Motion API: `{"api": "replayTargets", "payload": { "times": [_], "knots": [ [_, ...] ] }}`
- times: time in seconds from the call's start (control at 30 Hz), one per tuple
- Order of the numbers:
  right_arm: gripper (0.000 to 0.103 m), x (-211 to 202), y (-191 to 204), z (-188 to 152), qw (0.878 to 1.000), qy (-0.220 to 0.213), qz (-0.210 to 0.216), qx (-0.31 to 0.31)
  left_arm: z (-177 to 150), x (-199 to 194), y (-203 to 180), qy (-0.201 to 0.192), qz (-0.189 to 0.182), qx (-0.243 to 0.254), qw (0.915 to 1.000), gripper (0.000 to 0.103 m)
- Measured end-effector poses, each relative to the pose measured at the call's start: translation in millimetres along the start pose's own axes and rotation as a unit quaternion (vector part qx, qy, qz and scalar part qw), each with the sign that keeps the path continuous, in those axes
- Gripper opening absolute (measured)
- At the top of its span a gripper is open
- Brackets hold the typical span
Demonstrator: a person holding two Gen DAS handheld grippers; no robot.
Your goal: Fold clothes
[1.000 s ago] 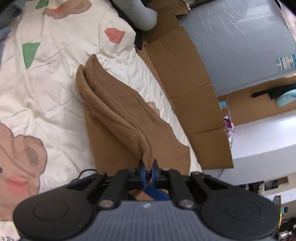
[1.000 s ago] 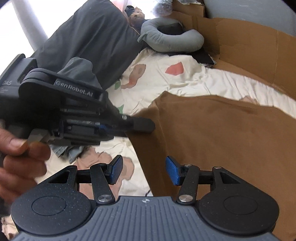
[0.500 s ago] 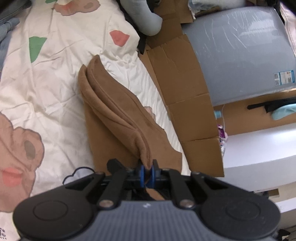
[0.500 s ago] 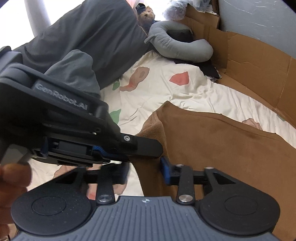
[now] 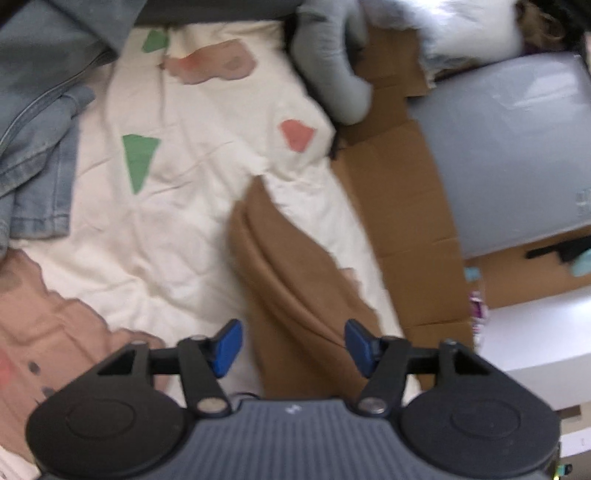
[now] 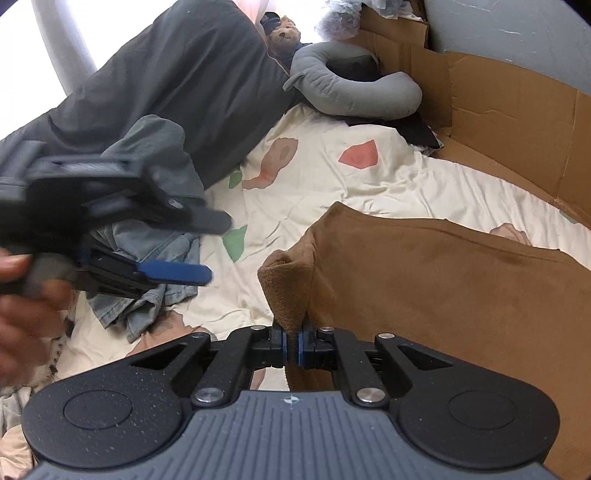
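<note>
A brown fleece garment (image 6: 443, 288) lies partly folded on the patterned white bed sheet (image 6: 332, 184). My right gripper (image 6: 291, 349) is shut on its near corner, which stands up pinched between the blue pads. In the left wrist view the same brown garment (image 5: 291, 273) runs away from me as a long fold. My left gripper (image 5: 294, 347) hovers over it with its jaws opening wide, the pads clear of the cloth. In the right wrist view a hand (image 6: 22, 306) holds the left gripper (image 6: 210, 247) off to the left of the garment.
Blue denim jeans (image 5: 37, 166) lie crumpled at the left of the bed. A grey neck pillow (image 6: 351, 92), a dark duvet (image 6: 166, 92) and a teddy bear (image 6: 284, 33) sit at the far end. Cardboard panels (image 6: 517, 122) line the right side.
My left gripper let go of the brown corner, opened wide and drew away to the left. My right gripper closed on that same corner.
</note>
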State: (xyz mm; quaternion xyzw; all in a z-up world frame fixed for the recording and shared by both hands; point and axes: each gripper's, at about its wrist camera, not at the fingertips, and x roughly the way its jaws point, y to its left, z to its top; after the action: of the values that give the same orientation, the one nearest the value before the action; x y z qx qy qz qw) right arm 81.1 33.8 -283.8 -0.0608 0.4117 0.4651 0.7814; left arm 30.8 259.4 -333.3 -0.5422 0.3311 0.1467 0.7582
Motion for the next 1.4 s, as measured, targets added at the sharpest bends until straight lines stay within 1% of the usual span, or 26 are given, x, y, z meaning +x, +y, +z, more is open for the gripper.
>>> {"api": "replayTargets", "payload": {
  "times": [0.03,0.1,0.23,0.37,0.43,0.47,0.57,0.6,0.73,0.8,0.83,0.9,0.93,0.97,1.0,1.13,1.27,1.33,1.4],
  "knots": [
    [0.004,1,0,1,1.0,0.001,0.002,0.001,5,6,5,0.003,0.005,-0.004,1.0,0.072],
    [0.004,2,0,2,1.0,0.002,0.006,0.003,16,22,13,0.013,0.015,-0.01,0.9998,0.072],
    [0.004,2,0,5,1.0,0.003,0.009,0.001,36,52,17,0.036,0.01,-0.005,0.9993,0.081],
    [0.004,1,-2,7,1.0,0.005,0.011,-0.001,51,76,17,0.044,0.026,-0.006,0.9987,0.081],
    [0.004,1,-3,7,1.0,0.004,0.013,0.002,57,89,20,0.057,0.028,-0.013,0.9979,0.081],
    [0.004,1,-3,8,1.0,0.004,0.014,0.001,60,95,20,0.061,0.035,-0.011,0.9975,0.081],
    [0.004,1,-3,9,1.0,0.005,0.016,-0.002,67,108,16,0.054,0.052,0.012,0.9971,0.081],
    [0.004,0,-3,9,1.0,0.006,0.017,-0.003,70,113,15,0.058,0.057,0.018,0.9966,0.081],
    [0.004,1,-4,11,1.0,0.007,0.018,-0.008,77,132,16,0.08,0.084,0.015,0.9931,0.072],
    [0.004,2,-4,10,1.0,0.01,0.018,-0.01,80,137,16,0.088,0.08,0.007,0.9929,0.067],
    [0.004,2,-4,10,1.0,0.011,0.018,-0.01,82,140,18,0.093,0.073,-0.001,0.993,0.061],
    [0.004,2,-4,9,1.0,0.012,0.019,-0.011,84,143,23,0.106,0.051,-0.028,0.9927,0.045],
    [0.004,1,-3,9,1.0,0.012,0.02,-0.012,84,144,23,0.111,0.051,-0.031,0.9921,0.028],
    [0.004,0,-2,8,1.0,0.012,0.021,-0.013,86,144,21,0.113,0.061,-0.024,0.9915,0.017],
    [0.003,0,-2,8,1.0,0.012,0.022,-0.013,86,143,20,0.112,0.066,-0.017,0.9913,0.012],
    [0.003,-6,-6,12,1.0,0.011,0.014,-0.014,85,136,5,0.103,0.063,0.003,0.9926,0.009],
    [0.003,-15,-19,17,1.0,0.01,0.01,0.011,82,130,-15,0.093,0.062,0.011,0.9937,0.009],
    [0.003,-19,-25,20,1.0,0.019,0.009,0.022,81,128,-27,0.09,0.062,0.011,0.994,0.008],
    [0.003,-22,-29,25,0.999,0.035,0.006,0.019,78,128,-41,0.086,0.06,0.014,0.9944,0.008]
  ]
}}
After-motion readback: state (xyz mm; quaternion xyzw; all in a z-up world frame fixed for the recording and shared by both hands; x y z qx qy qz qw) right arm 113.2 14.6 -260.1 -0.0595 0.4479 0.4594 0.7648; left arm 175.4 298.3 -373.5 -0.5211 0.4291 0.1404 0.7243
